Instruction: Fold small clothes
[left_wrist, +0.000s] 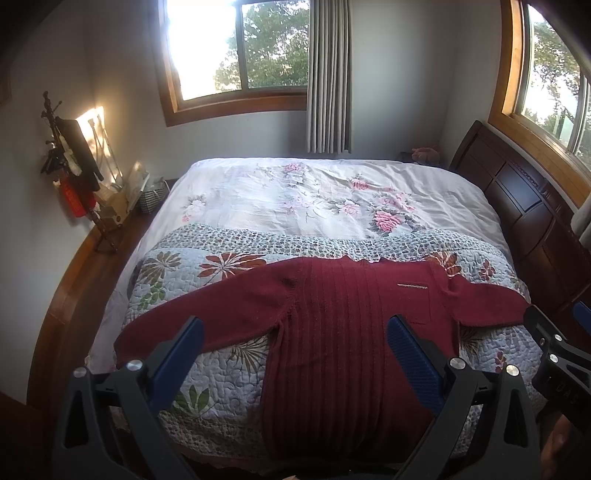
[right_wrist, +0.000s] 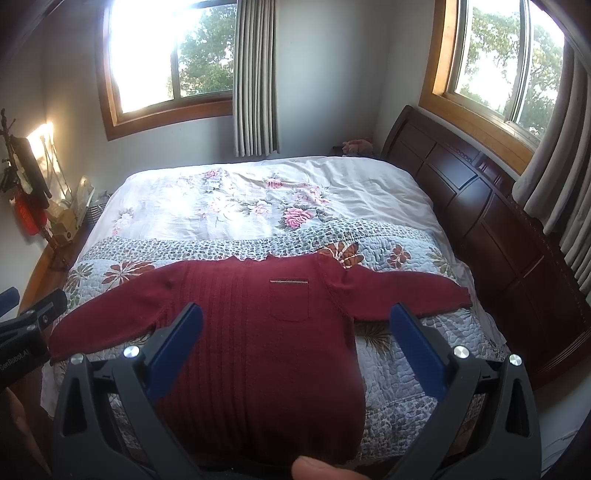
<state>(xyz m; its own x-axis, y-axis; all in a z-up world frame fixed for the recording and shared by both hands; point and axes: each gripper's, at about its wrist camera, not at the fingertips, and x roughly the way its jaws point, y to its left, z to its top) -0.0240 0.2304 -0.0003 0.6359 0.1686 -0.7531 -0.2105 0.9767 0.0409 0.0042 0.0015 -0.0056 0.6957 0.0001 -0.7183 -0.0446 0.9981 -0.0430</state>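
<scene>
A dark red knitted sweater (left_wrist: 332, 332) lies flat and face up on a bed, spread over a quilted floral coverlet (left_wrist: 221, 369) that covers the near part of the mattress. Its neckline points away from the cameras, toward a white sheet printed with pink roses (left_wrist: 295, 192) on the far part of the bed. Both sleeves are stretched out sideways from the body. A small chest pocket (right_wrist: 289, 299) with a pale stitched line along its top sits on the sweater's front, on the side nearer the dark wooden headboard (right_wrist: 461, 192).

The left gripper (left_wrist: 295, 354) hangs above the sweater's lower body, near the hem, with its two blue-padded fingers spread wide apart. Nothing is between them and they do not appear to touch the knit.

The right gripper (right_wrist: 295, 343) is likewise poised over the sweater's lower body, just below the pocket, its blue fingers also spread wide and holding nothing.

In the right wrist view, a fingertip of the person (right_wrist: 317, 467) shows at the bottom edge, below the sweater's hem.
</scene>
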